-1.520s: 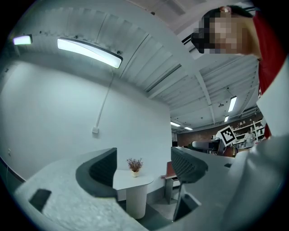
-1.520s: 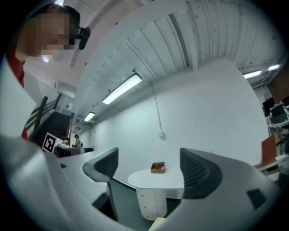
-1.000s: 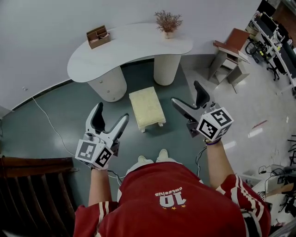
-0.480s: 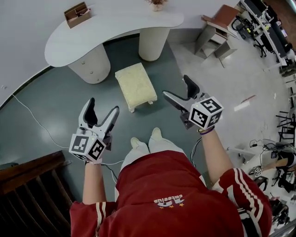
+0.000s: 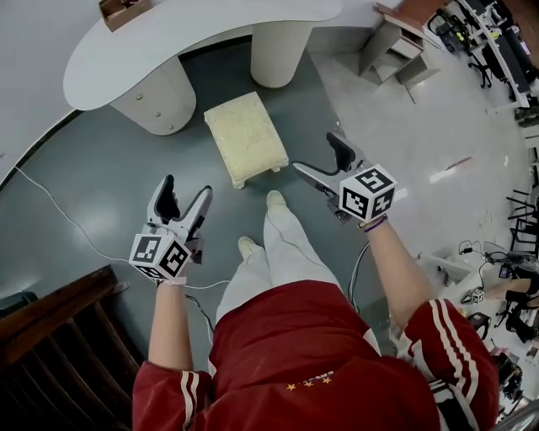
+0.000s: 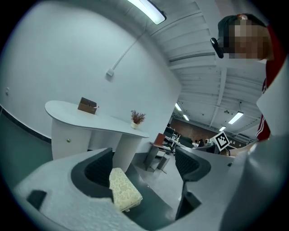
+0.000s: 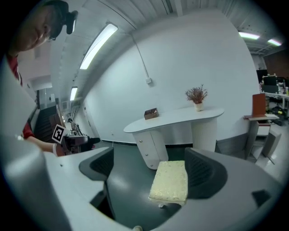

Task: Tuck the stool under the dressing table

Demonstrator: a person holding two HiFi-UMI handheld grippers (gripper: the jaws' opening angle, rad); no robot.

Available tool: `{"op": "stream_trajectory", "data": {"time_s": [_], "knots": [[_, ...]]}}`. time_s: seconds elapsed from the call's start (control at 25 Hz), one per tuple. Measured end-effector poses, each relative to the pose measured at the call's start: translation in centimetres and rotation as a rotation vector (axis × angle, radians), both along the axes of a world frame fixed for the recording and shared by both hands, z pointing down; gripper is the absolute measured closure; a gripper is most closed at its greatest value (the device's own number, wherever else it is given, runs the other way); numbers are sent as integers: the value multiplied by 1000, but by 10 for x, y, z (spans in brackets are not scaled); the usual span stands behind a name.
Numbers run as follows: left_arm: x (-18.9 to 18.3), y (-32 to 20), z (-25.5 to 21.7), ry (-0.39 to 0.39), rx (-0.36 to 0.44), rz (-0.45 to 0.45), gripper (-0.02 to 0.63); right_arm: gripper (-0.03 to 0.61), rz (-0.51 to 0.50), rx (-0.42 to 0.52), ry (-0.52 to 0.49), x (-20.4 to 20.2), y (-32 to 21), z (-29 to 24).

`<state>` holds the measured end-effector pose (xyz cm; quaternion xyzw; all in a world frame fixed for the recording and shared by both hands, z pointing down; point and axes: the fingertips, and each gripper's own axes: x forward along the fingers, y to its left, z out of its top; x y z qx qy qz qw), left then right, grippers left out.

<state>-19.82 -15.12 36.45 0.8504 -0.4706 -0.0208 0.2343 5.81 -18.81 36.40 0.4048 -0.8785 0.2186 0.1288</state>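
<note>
A cream upholstered stool stands on the dark green floor just in front of the white curved dressing table, outside its leg space. Both grippers hang in the air short of the stool and touch nothing. My left gripper is open, low and to the stool's left. My right gripper is open beside the stool's right near corner; its jaws have just been closing a little with nothing between them. The left gripper view shows the stool past the left jaw. The right gripper view shows the stool ahead, between the jaws' lines.
The table stands on a drawer pedestal and a round column. A wooden box sits on top. A cable runs over the floor at left. Dark wooden furniture is at lower left, a small desk at upper right. The person's feet are near the stool.
Both grippers have sunk lower and come nearer the stool. The person has stepped forward, one foot now close to the stool. The table has slid up in the head view.
</note>
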Motion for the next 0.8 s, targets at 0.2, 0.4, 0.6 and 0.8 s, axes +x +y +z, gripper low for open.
{"op": "stream_trajectory", "data": {"time_s": [0.2,0.4,0.6,0.8], "knots": [[11,-30,45,-60,-26,4,173,100,5,-46,-31,9,-38,56],[25,-76,108,-127,-26,25,166,103,6,-48,-30,17,-87,127],[31,-106,189,-122,-47,18,156,103,-24,-64,-21,15,-113,207],[32,-131,275,-104,-87,23,156,104,-61,-102,-12,6,-136,295]]}}
